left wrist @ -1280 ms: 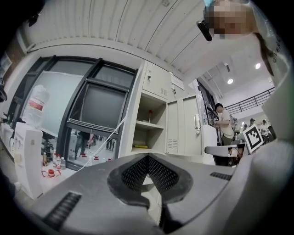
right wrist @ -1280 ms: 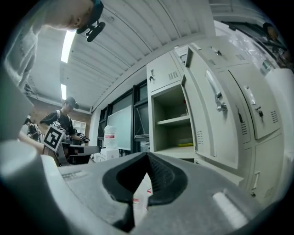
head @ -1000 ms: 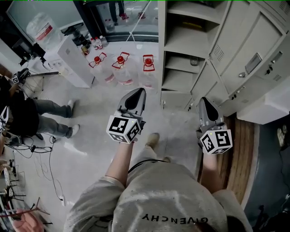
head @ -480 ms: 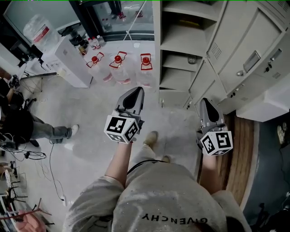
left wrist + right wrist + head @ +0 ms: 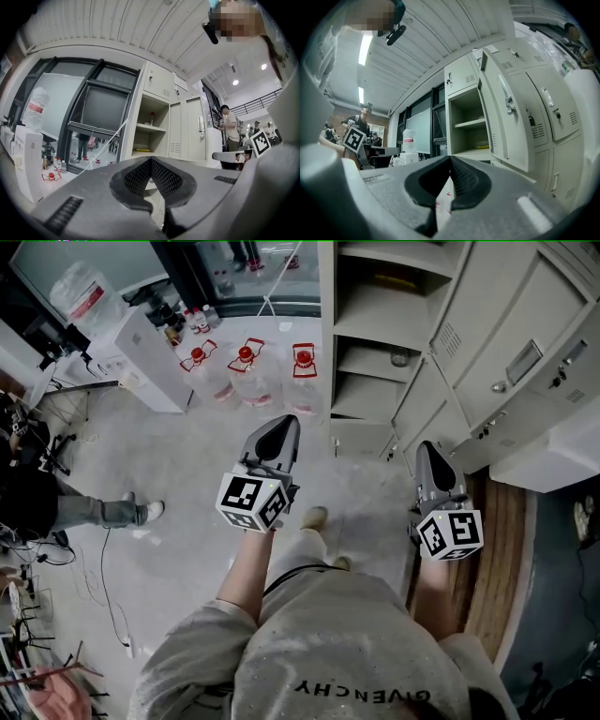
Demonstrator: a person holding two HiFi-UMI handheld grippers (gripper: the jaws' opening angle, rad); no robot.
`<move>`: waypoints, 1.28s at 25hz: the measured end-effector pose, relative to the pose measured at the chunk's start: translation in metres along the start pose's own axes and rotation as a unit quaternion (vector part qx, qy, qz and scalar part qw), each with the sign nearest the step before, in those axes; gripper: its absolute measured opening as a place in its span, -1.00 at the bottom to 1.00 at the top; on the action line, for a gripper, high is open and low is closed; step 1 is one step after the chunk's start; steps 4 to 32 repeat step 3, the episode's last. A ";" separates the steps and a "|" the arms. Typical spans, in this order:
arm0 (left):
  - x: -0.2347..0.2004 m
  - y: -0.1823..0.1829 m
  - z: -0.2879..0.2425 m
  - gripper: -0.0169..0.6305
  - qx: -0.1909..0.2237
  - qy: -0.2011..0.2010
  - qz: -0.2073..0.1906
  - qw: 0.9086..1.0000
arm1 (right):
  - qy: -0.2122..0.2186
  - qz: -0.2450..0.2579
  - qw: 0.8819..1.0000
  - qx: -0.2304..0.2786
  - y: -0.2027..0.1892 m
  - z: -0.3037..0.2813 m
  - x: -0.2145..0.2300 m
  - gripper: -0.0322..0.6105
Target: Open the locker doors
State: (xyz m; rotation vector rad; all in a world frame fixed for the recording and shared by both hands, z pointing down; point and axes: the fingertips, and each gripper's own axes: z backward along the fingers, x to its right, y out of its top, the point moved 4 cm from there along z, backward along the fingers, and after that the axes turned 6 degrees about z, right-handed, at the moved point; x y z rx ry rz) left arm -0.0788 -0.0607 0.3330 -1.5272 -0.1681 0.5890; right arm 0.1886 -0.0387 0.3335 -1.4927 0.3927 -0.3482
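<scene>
Bystander's legs (image 5: 98,512), 9 o'clock, have drawn back toward the frame edge in the past second; no bearing on the task. Left claw (image 5: 279,430), centre: jaws together, empty, position unchanged. Locker (image 5: 375,329), 1 o'clock: one column open, shelves showing. Neighbouring doors (image 5: 525,362), 2 o'clock, look shut. Right claw (image 5: 427,451), 4 o'clock: closed on nothing, well apart from them; no approach begun.

The lockers (image 5: 525,343) are pale grey-beige throughout, doors and shelves alike, with a yellow item (image 5: 141,150) on one shelf. The left gripper (image 5: 283,426) and right gripper (image 5: 424,448) are grey with dark ribbed pads (their cubes carry black-and-white square markers). The clear jugs (image 5: 251,385) at far left have red caps. The floor (image 5: 178,465) is speckled light grey. A brown wood strip (image 5: 487,559) runs along the right.
</scene>
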 end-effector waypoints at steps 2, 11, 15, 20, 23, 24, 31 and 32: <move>0.000 0.000 0.000 -0.95 0.001 0.002 0.001 1.000 | 0.000 -0.002 1.000 0.001 0.000 0.001 0.000 -0.90; 0.000 0.000 0.001 -0.95 0.002 0.002 0.001 1.000 | 0.001 -0.003 1.000 0.001 -0.001 0.001 0.000 -0.90; 0.000 0.000 0.001 -0.95 0.002 0.002 0.001 1.000 | 0.001 -0.003 1.000 0.001 -0.001 0.001 0.000 -0.90; 0.000 0.000 0.001 -0.95 0.002 0.002 0.001 1.000 | 0.001 -0.003 1.000 0.001 -0.001 0.001 0.000 -0.90; 0.000 0.000 0.001 -0.95 0.002 0.002 0.001 1.000 | 0.001 -0.003 1.000 0.001 -0.001 0.001 0.000 -0.90; 0.000 0.000 0.001 -0.95 0.002 0.002 0.001 1.000 | 0.001 -0.003 1.000 0.001 -0.001 0.001 0.000 -0.90; 0.000 0.000 0.001 -0.95 0.002 0.002 0.001 1.000 | 0.001 -0.003 1.000 0.001 -0.001 0.001 0.000 -0.90; 0.000 0.000 0.001 -0.95 0.002 0.002 0.001 1.000 | 0.001 -0.003 1.000 0.001 -0.001 0.001 0.000 -0.90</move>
